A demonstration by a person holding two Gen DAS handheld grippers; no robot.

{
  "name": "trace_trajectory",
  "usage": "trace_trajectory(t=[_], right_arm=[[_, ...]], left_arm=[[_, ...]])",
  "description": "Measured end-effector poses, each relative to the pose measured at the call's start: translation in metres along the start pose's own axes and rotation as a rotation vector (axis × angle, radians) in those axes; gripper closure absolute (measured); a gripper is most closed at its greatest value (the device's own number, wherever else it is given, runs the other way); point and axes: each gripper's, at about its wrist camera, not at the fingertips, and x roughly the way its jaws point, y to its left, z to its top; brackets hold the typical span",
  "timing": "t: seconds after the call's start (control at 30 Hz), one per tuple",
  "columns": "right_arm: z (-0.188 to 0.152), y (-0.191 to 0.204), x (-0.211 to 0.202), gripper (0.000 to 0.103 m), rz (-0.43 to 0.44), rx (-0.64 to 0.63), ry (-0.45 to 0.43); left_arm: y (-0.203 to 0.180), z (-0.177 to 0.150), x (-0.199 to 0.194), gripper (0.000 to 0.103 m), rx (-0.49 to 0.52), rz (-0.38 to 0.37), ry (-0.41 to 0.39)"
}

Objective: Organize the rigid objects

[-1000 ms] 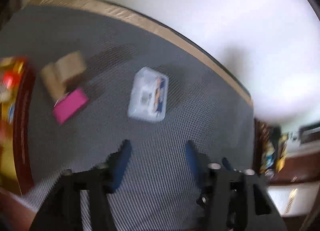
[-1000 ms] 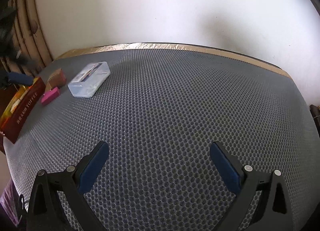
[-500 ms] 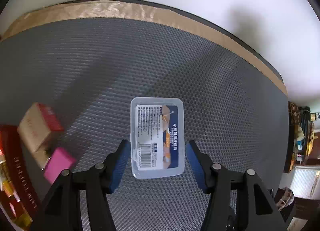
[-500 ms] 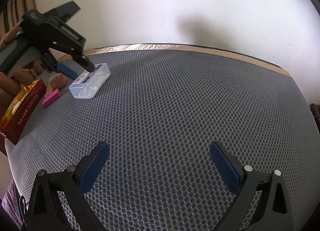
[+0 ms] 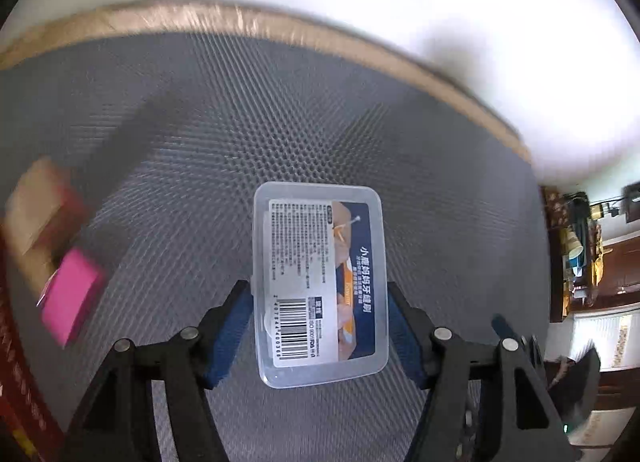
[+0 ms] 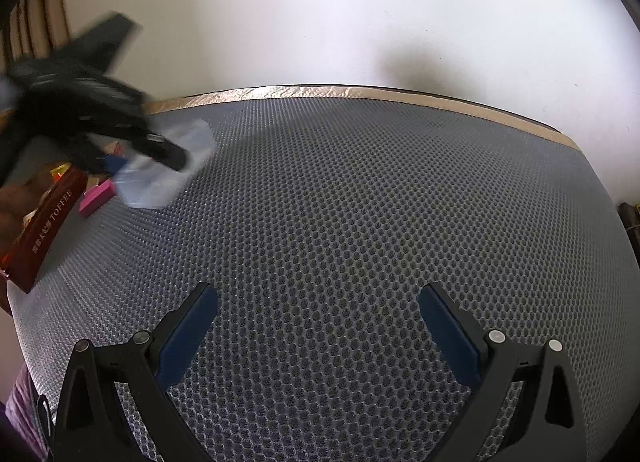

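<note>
A clear plastic box (image 5: 320,282) with a printed label and barcode lies on the grey mesh mat. My left gripper (image 5: 320,326) has its blue pads against both long sides of the box, shut on it. In the right wrist view the same box (image 6: 160,178) is blurred at the far left under the left gripper (image 6: 132,158). My right gripper (image 6: 318,334) is open and empty over the near part of the mat. A pink block (image 5: 70,300) and a tan and red box (image 5: 40,206) lie left of the clear box.
A dark red toffee box (image 6: 46,230) lies along the mat's left edge. The pink block (image 6: 94,198) sits beside it. A tan taped border (image 6: 360,92) runs along the mat's far edge below a white wall. Furniture stands past the right edge (image 5: 580,246).
My left gripper has moved forward over the clear box and closed its pads on its sides. The box now looks blurred and shifted in the right wrist view. The right gripper has not moved.
</note>
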Motion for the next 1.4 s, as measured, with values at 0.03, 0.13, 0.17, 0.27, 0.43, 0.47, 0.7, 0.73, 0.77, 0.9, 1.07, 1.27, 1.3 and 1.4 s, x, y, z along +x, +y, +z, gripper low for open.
trace_trajectory(t=[0.03, 0.13, 0.17, 0.27, 0.43, 0.47, 0.7, 0.73, 0.77, 0.9, 1.07, 1.27, 1.3, 1.4], right_arm=[[0.001, 0.000, 0.001, 0.002, -0.002, 0.000, 0.003], [0.001, 0.001, 0.003, 0.002, -0.007, -0.001, 0.016], [0.002, 0.001, 0.005, 0.002, -0.011, -0.002, 0.025], [0.004, 0.005, 0.012, 0.002, -0.036, -0.018, 0.060], [0.012, 0.037, 0.008, 0.003, 0.014, -0.036, 0.058], [0.014, 0.052, 0.005, 0.003, 0.069, -0.035, 0.057], [0.051, 0.189, 0.013, 0.003, 0.272, -0.245, 0.031], [0.057, 0.202, 0.018, 0.003, 0.285, -0.288, 0.030], [0.064, 0.218, 0.027, 0.003, 0.285, -0.340, 0.028], [0.087, 0.249, 0.061, 0.003, 0.287, -0.445, 0.087], [0.102, 0.271, 0.097, 0.003, 0.279, -0.513, 0.129], [0.101, 0.283, 0.129, 0.005, 0.304, -0.557, 0.178], [0.100, 0.285, 0.135, 0.013, 0.308, -0.564, 0.189], [0.097, 0.289, 0.142, 0.032, 0.295, -0.572, 0.190]], left_arm=[[0.001, -0.011, -0.014, 0.036, -0.001, 0.003, -0.025], [0.020, -0.057, -0.066, 0.036, -0.038, -0.019, -0.067], [0.029, -0.070, -0.074, 0.036, -0.054, -0.021, -0.072], [0.077, -0.103, -0.107, 0.036, -0.134, -0.003, -0.115], [0.138, -0.150, -0.154, 0.036, -0.241, 0.072, -0.183], [0.144, -0.151, -0.156, 0.036, -0.262, 0.074, -0.192], [0.180, -0.178, -0.168, 0.036, -0.362, 0.060, -0.243], [0.188, -0.182, -0.171, 0.036, -0.365, 0.061, -0.248], [0.196, -0.186, -0.172, 0.036, -0.371, 0.062, -0.251], [0.218, -0.192, -0.170, 0.036, -0.401, 0.027, -0.246], [0.242, -0.198, -0.178, 0.036, -0.433, 0.026, -0.253], [0.258, -0.193, -0.181, 0.036, -0.438, 0.055, -0.259], [0.259, -0.191, -0.180, 0.036, -0.437, 0.058, -0.257], [0.258, -0.181, -0.174, 0.036, -0.426, 0.056, -0.249]])
